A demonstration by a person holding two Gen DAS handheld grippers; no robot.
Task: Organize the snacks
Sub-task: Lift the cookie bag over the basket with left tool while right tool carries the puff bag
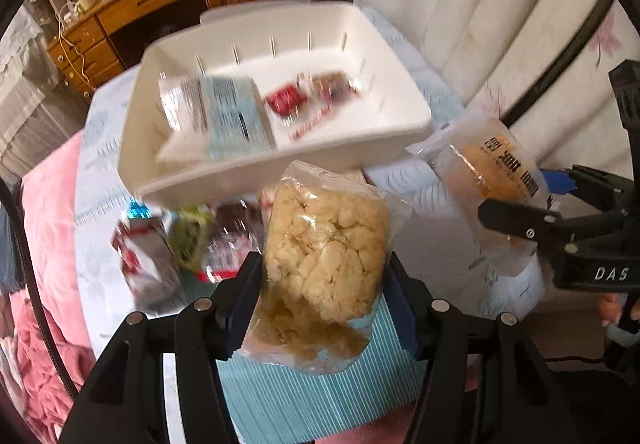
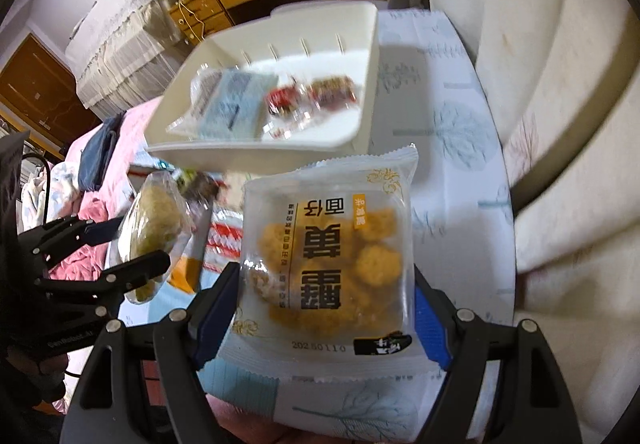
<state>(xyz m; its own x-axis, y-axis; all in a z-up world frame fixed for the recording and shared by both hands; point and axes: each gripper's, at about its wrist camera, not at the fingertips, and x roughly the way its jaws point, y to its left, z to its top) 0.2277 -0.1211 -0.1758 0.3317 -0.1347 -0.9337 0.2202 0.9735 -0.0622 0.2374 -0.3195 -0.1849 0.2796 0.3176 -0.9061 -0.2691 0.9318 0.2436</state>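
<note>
Off to the left on the tabletop [image 1: 420, 180], a few loose snack packets [image 1: 180, 244] waiting just in front of the white bin [image 1: 248, 180]. Left hand-held gripper [image 1: 324, 284] clamped on a clear bag of pale puffed snack [image 1: 324, 248], held up short of the bin. Right hand-held gripper [image 2: 324, 308] closed on a packet of golden biscuits [image 2: 332, 256], likewise short of the rim. Inside the bin already, a blue-striped packet [image 1: 232, 112] and red-wrapped sweets [image 1: 304, 96]. Likely trouble: slick film slipping from the pads, a crushing squeeze, two loads colliding over the rim, or a nudge shifting the bin.
</note>
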